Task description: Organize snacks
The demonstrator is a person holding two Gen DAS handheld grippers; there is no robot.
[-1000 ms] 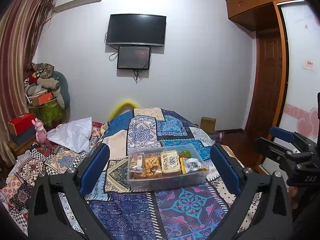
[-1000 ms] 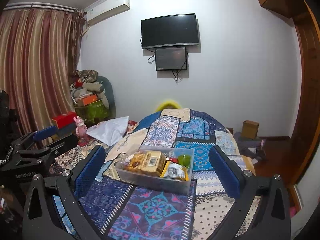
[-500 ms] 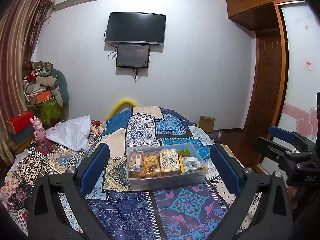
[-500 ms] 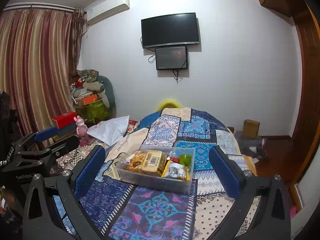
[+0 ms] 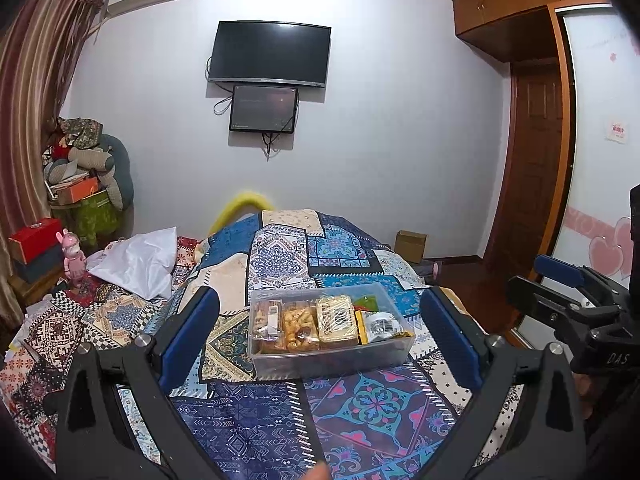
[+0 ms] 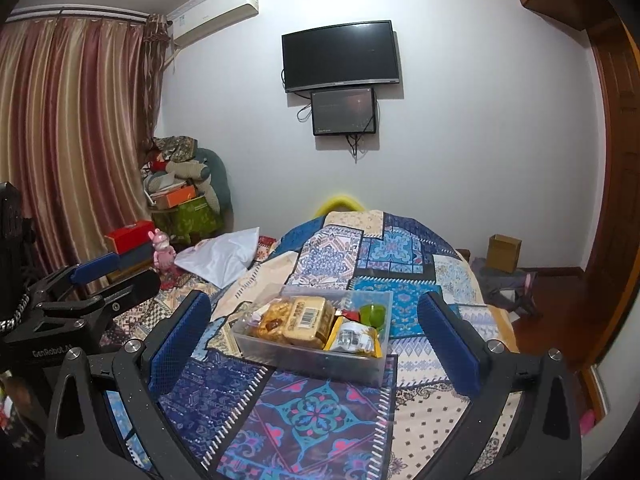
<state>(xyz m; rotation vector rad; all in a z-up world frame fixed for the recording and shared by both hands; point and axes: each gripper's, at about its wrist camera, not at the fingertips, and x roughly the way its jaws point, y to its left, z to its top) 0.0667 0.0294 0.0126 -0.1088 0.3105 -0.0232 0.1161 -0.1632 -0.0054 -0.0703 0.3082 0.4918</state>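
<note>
A clear plastic bin sits on the patchwork bedspread, also in the right wrist view. It holds several snack packs: biscuits, a yellow wafer pack, a yellow-and-silver pouch, and a green cup. My left gripper is open and empty, held back from the bin. My right gripper is open and empty, also short of the bin. Each gripper shows at the edge of the other's view.
A white pillow lies on the bed's left side. A pink toy, red box and piled boxes stand at left. A cardboard box sits on the floor by the wooden door.
Both views have shifted slightly; the bin sits a little lower in the left wrist view. Both grippers stay open and empty.
</note>
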